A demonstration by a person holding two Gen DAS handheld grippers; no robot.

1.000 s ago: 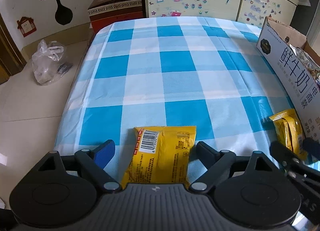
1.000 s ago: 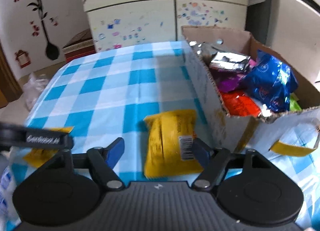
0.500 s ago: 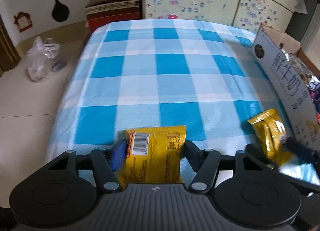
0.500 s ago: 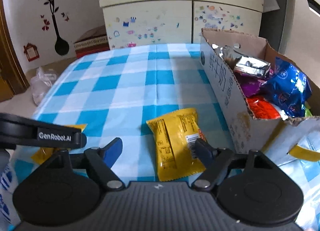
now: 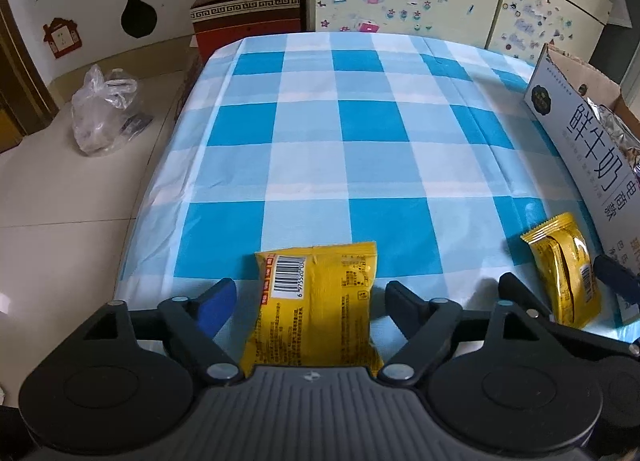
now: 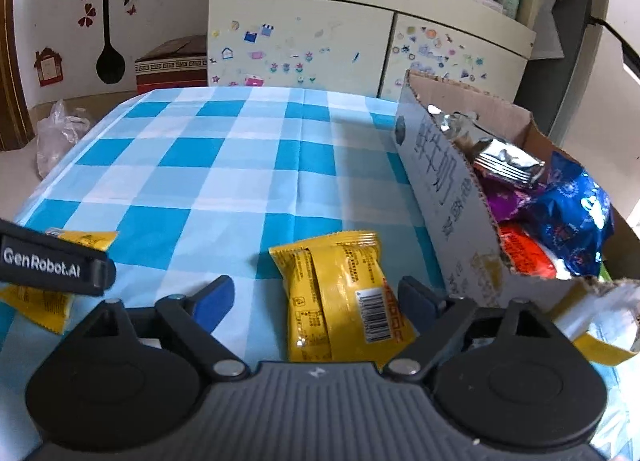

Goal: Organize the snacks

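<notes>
2 yellow snack packets lie flat on the blue-and-white checked tablecloth [image 5: 360, 149], both near its front edge and both outside the box. The left-hand yellow packet [image 5: 316, 309], barcode side up, lies between the fingers of the left gripper [image 5: 308, 297]; those jaws have just been opening, and a gap shows on each side of the packet, so it is bracketed, not held. The right-hand yellow packet [image 6: 344, 301] lies just beside the wall of the cardboard box [image 6: 444, 197], between the fingers of the right gripper [image 6: 316, 297]; these jaws have likewise just been opening and stand wide, with the left finger well clear of the packet. The right finger is close against the packet's edge; contact cannot be confirmed. Judgement: the step in hand is the pick-up of these 2 packets, neither yet secured. The next move calls for each gripper to settle lower, close across the packet's width, lift, and carry it over the box wall. Count: 2 loose packets, 2 grippers, 1 box. The box already holds at least 4 wrapped snacks: silver, purple, blue and orange-red. Beyond the table stand 1 stickered cabinet [image 6: 360, 49] and 1 clear plastic bag [image 5: 106, 109] on the floor.
</notes>
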